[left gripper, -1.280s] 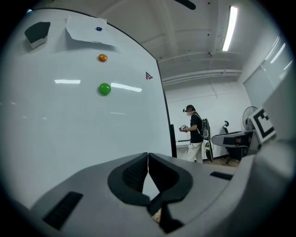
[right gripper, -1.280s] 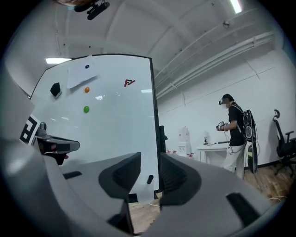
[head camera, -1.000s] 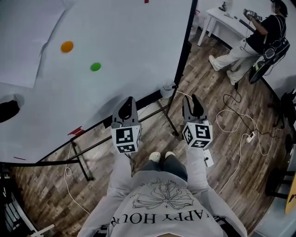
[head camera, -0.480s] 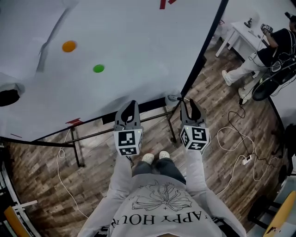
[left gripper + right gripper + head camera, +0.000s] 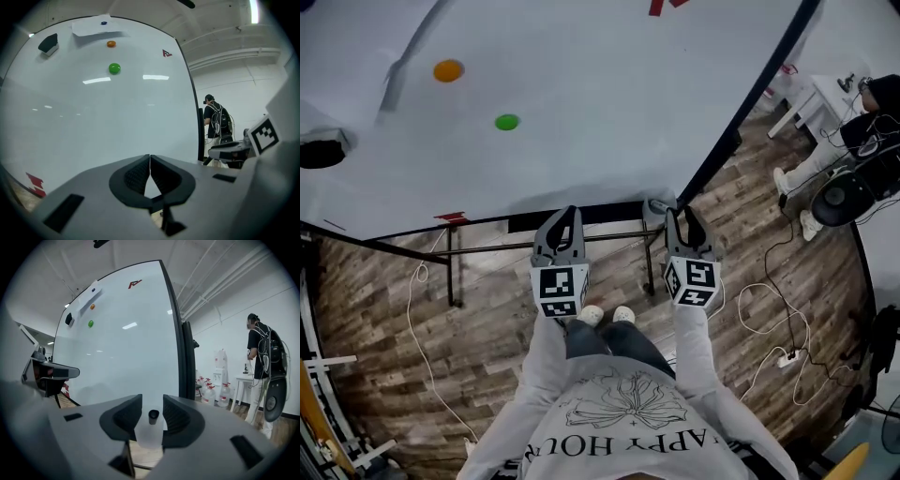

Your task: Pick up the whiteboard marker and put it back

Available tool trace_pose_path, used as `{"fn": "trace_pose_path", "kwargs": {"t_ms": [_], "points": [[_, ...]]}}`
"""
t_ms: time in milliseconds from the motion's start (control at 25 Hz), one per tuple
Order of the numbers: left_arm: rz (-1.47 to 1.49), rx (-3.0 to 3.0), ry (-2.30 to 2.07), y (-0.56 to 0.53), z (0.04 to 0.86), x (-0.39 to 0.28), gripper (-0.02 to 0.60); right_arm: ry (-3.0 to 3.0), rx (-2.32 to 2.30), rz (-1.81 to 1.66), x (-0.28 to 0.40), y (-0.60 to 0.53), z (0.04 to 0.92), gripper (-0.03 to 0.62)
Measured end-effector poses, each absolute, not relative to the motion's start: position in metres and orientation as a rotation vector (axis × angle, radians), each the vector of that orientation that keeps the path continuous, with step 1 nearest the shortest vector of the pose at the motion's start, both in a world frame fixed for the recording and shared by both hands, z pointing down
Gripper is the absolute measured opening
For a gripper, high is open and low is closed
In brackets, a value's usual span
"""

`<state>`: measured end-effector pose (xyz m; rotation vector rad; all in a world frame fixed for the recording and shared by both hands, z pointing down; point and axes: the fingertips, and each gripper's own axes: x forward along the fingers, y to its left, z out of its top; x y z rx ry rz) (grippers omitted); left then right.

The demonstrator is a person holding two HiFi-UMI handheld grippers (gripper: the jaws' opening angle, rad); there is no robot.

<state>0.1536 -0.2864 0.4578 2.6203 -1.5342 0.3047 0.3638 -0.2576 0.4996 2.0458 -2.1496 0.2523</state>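
Between the fingers of my right gripper (image 5: 153, 416) a white whiteboard marker (image 5: 150, 432) with a dark tip points straight ahead, seen end-on, and the pads close on its sides. That gripper (image 5: 685, 217) hangs just before the lower right corner of the whiteboard (image 5: 581, 112). To its left, my left gripper (image 5: 563, 217) faces the board's lower edge. Its fingertips (image 5: 150, 161) touch and hold nothing. The marker itself is hidden in the head view.
On the whiteboard sit a green magnet (image 5: 506, 122), an orange magnet (image 5: 448, 70) and a black eraser (image 5: 321, 153). Metal stand bars (image 5: 487, 248) run under the board. Cables (image 5: 769, 309) lie on the wooden floor. A person (image 5: 853, 122) stands at a white table at the back right.
Both grippers have come closer to the whiteboard's lower edge and lower right corner, the right one more than the left. Their jaws look unchanged.
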Motion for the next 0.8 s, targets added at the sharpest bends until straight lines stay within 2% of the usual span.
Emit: {"fn": "trace_pose_path", "kwargs": {"t_ms": [440,560,800], "points": [[0.373,2.514,-1.639,-0.274,0.476,0.133,0.006,-2.173,1.974,0.321,0.364,-0.268,0.531,0.118],[0.377,2.494,-1.658,-0.272,0.479,0.125,0.006,-2.16,1.982,0.329,0.365,-0.27,0.535,0.077],[0.368,2.477,-1.68,-0.268,0.48,0.111,0.006,-2.169,1.992,0.326,0.362,-0.269,0.534,0.074]]}}
